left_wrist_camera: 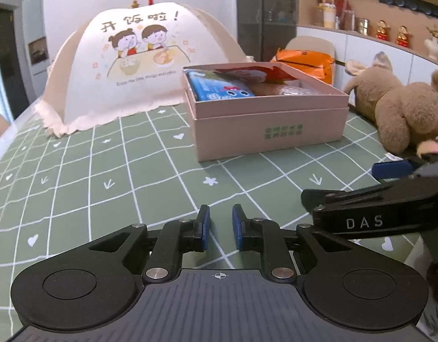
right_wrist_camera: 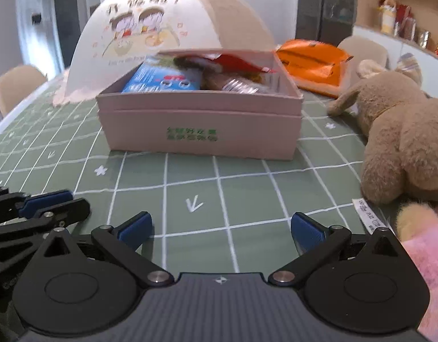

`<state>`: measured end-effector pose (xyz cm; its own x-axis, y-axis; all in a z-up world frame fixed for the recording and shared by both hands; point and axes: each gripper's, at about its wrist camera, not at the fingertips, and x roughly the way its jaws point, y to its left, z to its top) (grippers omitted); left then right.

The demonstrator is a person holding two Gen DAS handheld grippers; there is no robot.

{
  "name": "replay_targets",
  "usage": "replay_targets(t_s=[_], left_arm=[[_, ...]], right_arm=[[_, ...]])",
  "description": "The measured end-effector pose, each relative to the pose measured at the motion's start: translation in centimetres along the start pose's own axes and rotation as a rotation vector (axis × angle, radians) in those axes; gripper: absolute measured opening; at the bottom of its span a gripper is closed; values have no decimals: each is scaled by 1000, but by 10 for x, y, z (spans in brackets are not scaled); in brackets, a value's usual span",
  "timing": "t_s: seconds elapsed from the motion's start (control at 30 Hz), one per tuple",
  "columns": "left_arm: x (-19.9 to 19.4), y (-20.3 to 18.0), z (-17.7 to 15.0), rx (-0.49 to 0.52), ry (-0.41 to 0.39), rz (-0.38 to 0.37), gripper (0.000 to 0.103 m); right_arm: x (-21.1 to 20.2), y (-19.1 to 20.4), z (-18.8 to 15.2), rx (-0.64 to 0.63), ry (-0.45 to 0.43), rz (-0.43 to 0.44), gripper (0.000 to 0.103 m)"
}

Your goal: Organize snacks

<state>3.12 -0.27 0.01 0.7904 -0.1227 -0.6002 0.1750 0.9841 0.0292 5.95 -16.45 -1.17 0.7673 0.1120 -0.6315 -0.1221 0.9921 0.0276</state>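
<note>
A pink box (right_wrist_camera: 200, 131) sits open on the green checked tabletop (right_wrist_camera: 247, 188), well ahead of both tools, holding a blue packet (right_wrist_camera: 162, 81), a red packet (right_wrist_camera: 236, 62) and other snacks. An orange bag (right_wrist_camera: 313, 59) lies behind it, beside a plush toy (right_wrist_camera: 404, 131). The left hand-held gripper (left_wrist_camera: 221, 222) is nearly pressed together, holding nothing; the right hand-held gripper (right_wrist_camera: 221, 228) is spread wide and empty. The packets look light, crinkly and slippery, best pinched at a sealed edge.

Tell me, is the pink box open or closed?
Open. The pink box has no lid on top, and snack packets show inside it.
</note>
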Motion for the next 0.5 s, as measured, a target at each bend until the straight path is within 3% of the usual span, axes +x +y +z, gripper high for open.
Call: replay_targets(t_s=[0.5], left_arm=[[2,6,0,-44,-9,-30,20]], right_arm=[[0,1,2,-1,1,-5,103]])
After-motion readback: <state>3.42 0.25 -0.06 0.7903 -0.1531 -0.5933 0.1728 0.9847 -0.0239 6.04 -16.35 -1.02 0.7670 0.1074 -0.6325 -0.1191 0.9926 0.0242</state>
